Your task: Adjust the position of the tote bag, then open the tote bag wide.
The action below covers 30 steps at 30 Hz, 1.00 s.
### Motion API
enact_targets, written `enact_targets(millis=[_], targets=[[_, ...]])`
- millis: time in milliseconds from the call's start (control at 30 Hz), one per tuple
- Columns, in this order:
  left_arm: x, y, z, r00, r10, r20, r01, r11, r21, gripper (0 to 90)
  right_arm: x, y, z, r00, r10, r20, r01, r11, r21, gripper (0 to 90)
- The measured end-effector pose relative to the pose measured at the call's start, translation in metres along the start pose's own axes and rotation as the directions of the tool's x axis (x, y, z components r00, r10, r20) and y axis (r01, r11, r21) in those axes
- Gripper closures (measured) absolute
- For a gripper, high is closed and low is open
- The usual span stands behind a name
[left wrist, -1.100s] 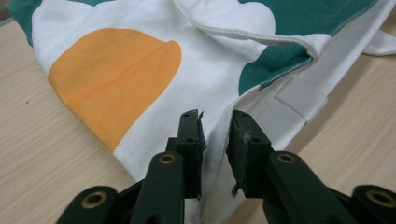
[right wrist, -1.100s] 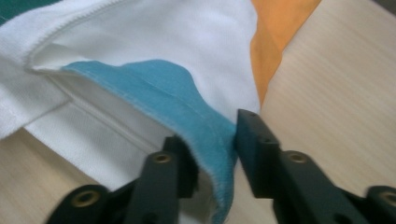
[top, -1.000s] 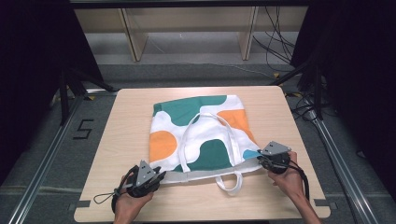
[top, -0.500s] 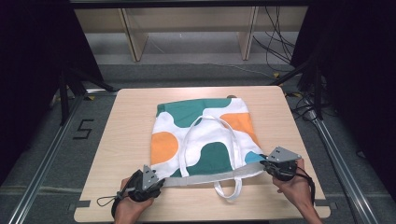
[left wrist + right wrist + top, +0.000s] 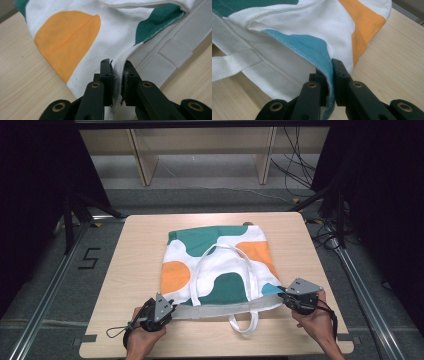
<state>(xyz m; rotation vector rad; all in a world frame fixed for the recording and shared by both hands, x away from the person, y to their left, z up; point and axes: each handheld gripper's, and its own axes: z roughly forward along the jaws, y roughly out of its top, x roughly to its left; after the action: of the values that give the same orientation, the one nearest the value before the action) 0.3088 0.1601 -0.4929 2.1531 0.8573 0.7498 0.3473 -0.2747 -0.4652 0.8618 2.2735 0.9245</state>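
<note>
A white tote bag (image 5: 215, 265) with green, orange and blue patches lies flat on the wooden table (image 5: 135, 255), its mouth toward the near edge. One white handle (image 5: 220, 257) loops over the bag; the other handle (image 5: 245, 322) hangs toward the table's front. My left gripper (image 5: 172, 310) is shut on the bag's near left corner (image 5: 117, 80), the white hem pinched between its jaws. My right gripper (image 5: 282, 296) is shut on the near right corner (image 5: 328, 75), gripping the blue-edged hem. The bag's near edge (image 5: 225, 309) is stretched straight between them.
Beyond the table stand wooden shelf legs (image 5: 142, 162) and trailing cables (image 5: 300, 175) on the floor. Metal rails (image 5: 45, 295) run along both sides of the table. A cable loop (image 5: 117, 332) from the left gripper lies near the table's front left corner.
Both grippers have pulled the bag's near edge toward the person, dragging the bag closer to the table's front edge. The hem has drawn straighter between them.
</note>
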Motion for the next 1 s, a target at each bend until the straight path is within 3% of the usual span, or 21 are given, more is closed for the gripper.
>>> enact_targets(millis=[100, 200, 267, 433, 467, 600, 800, 967, 1000], targets=[[-0.001, 0.002, -0.007, 0.9997, -0.025, -0.001, 0.025, 0.9986, -0.046, 84.6, 0.003, -0.002, -0.007, 0.9999, -0.01, -0.002, 0.01, 1.0, -0.02, 85.4], [0.0, 0.002, -0.01, 1.0, -0.005, 0.008, 0.005, 0.9993, -0.037, 85.6, 0.006, -0.003, -0.012, 1.0, 0.002, -0.006, -0.002, 0.999, -0.032, 85.4], [-0.001, 0.004, -0.015, 0.9993, -0.033, 0.016, 0.035, 0.9962, -0.08, 85.8, 0.007, -0.006, -0.017, 0.9997, 0.023, -0.009, -0.024, 0.999, -0.045, 85.4], [0.0, 0.008, -0.021, 0.9998, -0.013, 0.017, 0.015, 0.9922, -0.124, 86.5, 0.008, -0.007, -0.024, 0.9988, 0.046, -0.015, -0.047, 0.996, -0.069, 85.6], [0.002, 0.01, -0.022, 0.9987, -0.044, 0.027, 0.048, 0.9888, -0.142, 86.6, 0.006, -0.005, -0.025, 0.9986, 0.05, -0.017, -0.051, 0.995, -0.088, 85.6], [0.006, 0.014, -0.025, 0.9978, -0.063, 0.02, 0.065, 0.9827, -0.173, 86.8, 0.005, -0.001, -0.027, 0.9988, 0.045, -0.02, -0.047, 0.992, -0.114, 85.9], [0.012, 0.021, -0.031, 0.9974, -0.071, 0.012, 0.072, 0.9734, -0.218, 87.0, 0.003, 0.005, -0.032, 0.9991, 0.042, 0.0, -0.042, 0.987, -0.153, 86.1], [0.019, 0.034, -0.043, 0.9979, -0.059, -0.029, 0.049, 0.9643, -0.26, 87.1, -0.001, 0.023, -0.041, 0.9992, 0.037, 0.015, -0.033, 0.976, -0.216, 86.4], [0.024, 0.041, -0.05, 0.9976, -0.059, -0.037, 0.046, 0.9581, -0.283, 87.2, -0.002, 0.028, -0.044, 0.9995, 0.022, 0.023, -0.017, 0.974, -0.226, 86.4]])
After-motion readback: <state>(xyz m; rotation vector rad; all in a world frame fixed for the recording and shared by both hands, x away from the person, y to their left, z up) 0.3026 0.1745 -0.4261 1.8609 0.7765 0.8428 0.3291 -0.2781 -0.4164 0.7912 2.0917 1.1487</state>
